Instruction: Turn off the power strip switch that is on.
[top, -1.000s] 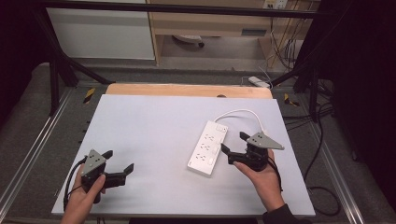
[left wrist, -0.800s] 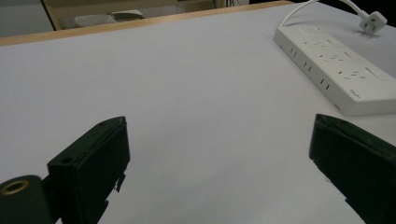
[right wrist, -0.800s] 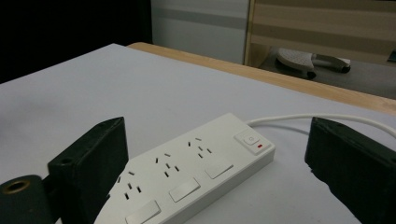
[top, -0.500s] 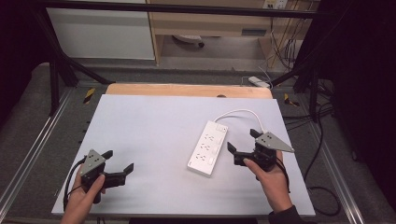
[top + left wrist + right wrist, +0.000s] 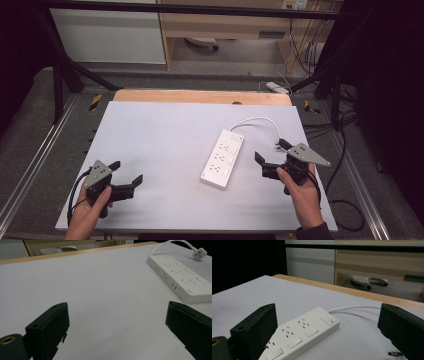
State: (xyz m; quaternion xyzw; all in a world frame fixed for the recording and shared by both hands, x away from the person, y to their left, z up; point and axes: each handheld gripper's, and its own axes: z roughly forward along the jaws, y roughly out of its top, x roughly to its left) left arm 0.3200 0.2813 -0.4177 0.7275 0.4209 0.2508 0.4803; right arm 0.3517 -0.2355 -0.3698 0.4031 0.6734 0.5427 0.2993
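A white power strip point(image 5: 223, 158) lies flat on the white tabletop point(image 5: 160, 130), right of centre. Its white cable point(image 5: 255, 121) loops back towards the plug point(image 5: 199, 252) on the table. My right gripper point(image 5: 271, 151) hovers just right of the strip, apart from it. Its jaws have just been opening and now stand open with nothing between them. In the right gripper view the strip point(image 5: 302, 333) lies ahead between the wide jaws of that gripper point(image 5: 328, 325). My left gripper point(image 5: 126, 171) rests open and empty at the front left, and the strip point(image 5: 180, 277) lies far to the right.
A wooden strip point(image 5: 200, 96) borders the table's far edge. Metal rails run along both sides. Loose cables point(image 5: 345, 210) and a white adapter point(image 5: 276, 87) lie on the floor to the right and behind.
My right gripper has drawn away to the right from the power strip's side and its jaws have spread wider. The strip and my left gripper have stayed put.
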